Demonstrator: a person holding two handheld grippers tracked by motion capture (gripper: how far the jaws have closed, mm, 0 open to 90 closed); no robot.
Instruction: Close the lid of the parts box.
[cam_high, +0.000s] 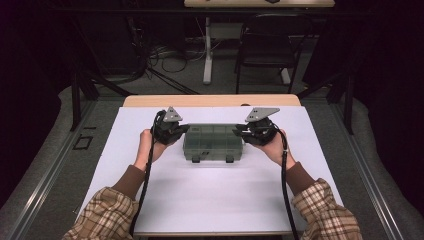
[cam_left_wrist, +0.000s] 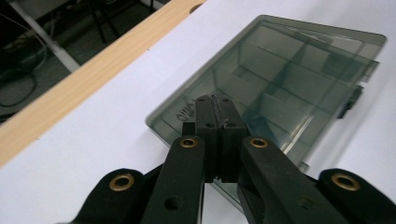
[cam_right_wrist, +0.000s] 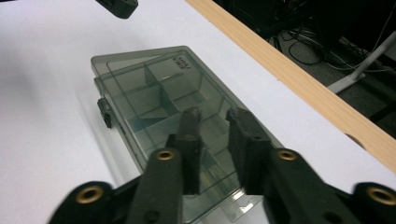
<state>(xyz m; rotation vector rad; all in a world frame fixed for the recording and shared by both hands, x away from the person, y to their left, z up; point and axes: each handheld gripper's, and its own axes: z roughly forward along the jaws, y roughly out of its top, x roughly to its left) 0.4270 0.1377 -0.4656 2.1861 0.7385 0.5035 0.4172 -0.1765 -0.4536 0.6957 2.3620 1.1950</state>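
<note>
I am holding one tool in each hand, and my checked sleeves (cam_high: 105, 212) are coming in from the near edge of the worktop (cam_high: 210, 200). My left tool (cam_left_wrist: 215, 109) is squeezed all the way shut, with its two black jaws pressed flat together and nothing between them. Its tip is hanging over the near end of the see-through grey box (cam_high: 212, 142). My right tool (cam_right_wrist: 215, 116) is showing a small gap between its jaws, and there is nothing in the gap. It is hovering over the other end of the box, and I cannot tell if it is touching the lid. The box is lying flat in the middle of the white worktop, right between my two tools. Its lid is down, and I am seeing little walls inside that split it into rooms. Two dark clips (cam_high: 229, 159) are sitting on its near side. Farther off, the wooden edge (cam_high: 210, 100) of the worktop is showing, and a dark chair (cam_high: 267, 45) is standing behind it.
</note>
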